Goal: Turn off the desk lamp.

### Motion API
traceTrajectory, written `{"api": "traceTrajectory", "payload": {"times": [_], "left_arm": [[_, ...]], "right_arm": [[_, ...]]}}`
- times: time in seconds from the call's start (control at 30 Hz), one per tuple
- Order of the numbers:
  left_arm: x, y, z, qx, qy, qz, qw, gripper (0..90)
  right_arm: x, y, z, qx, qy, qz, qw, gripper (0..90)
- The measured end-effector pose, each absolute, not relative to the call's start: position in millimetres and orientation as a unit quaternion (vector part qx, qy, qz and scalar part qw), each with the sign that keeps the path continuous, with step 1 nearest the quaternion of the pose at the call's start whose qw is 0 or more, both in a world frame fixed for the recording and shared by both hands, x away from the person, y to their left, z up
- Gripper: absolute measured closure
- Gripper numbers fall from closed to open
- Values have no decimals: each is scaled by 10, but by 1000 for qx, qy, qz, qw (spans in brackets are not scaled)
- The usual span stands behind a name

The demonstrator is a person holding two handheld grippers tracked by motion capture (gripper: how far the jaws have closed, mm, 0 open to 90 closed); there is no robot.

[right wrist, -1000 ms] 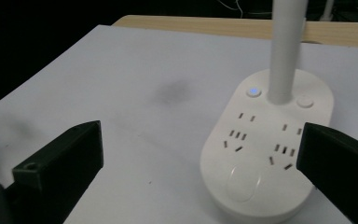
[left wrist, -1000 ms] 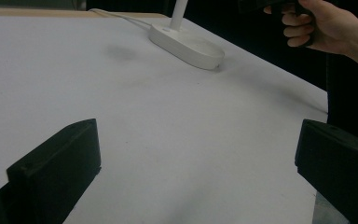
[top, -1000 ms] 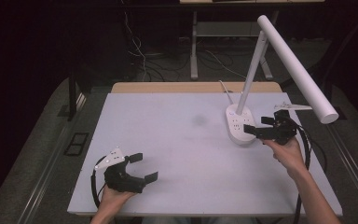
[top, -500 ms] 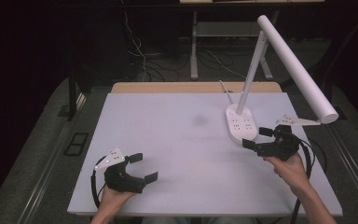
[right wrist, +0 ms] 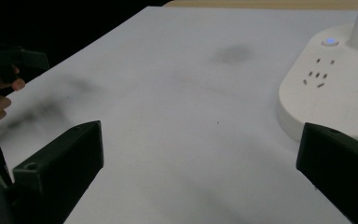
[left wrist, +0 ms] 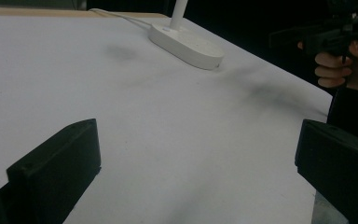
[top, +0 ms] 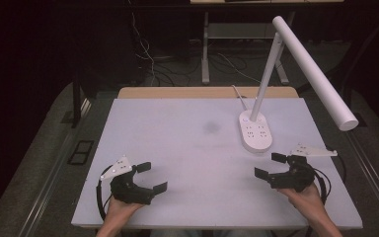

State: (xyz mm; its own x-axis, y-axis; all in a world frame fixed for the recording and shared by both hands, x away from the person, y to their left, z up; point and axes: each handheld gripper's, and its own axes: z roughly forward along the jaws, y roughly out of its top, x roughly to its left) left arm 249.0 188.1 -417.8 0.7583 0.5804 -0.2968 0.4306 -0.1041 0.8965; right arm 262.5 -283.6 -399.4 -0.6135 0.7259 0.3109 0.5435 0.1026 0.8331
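A white desk lamp stands on the table, its oval base [top: 254, 131] with sockets at the right rear and its long head [top: 315, 73] reaching out over the right edge. My left gripper [top: 151, 177] rests open at the front left, nothing between its jaws. At the front right my right gripper [top: 270, 165] is open and empty, just in front of the lamp base. The lamp base [left wrist: 186, 39] lies far off in the left gripper view. It sits close at the right as the lamp base [right wrist: 335, 88] in the right gripper view, a blue light glowing on it.
The white table [top: 187, 148] has a wooden strip [top: 207, 92] along its far edge. A white cord [top: 239, 97] runs from the lamp base over that edge. Dark floor, cables and desk legs [top: 205, 49] lie beyond. A faint grey smudge [top: 210, 128] marks the tabletop.
My right gripper has drawn back from beside the lamp base toward the front edge of the table. The left gripper has stayed where it was.
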Motion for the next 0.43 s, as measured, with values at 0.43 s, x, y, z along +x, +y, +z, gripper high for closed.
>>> {"api": "traceTrajectory", "payload": {"times": [0.43], "left_arm": [[2497,1865,-4185,742,340,64,574,0]], "right_arm": [[2368,-2847,-4257,425,745,504,104,6]]}}
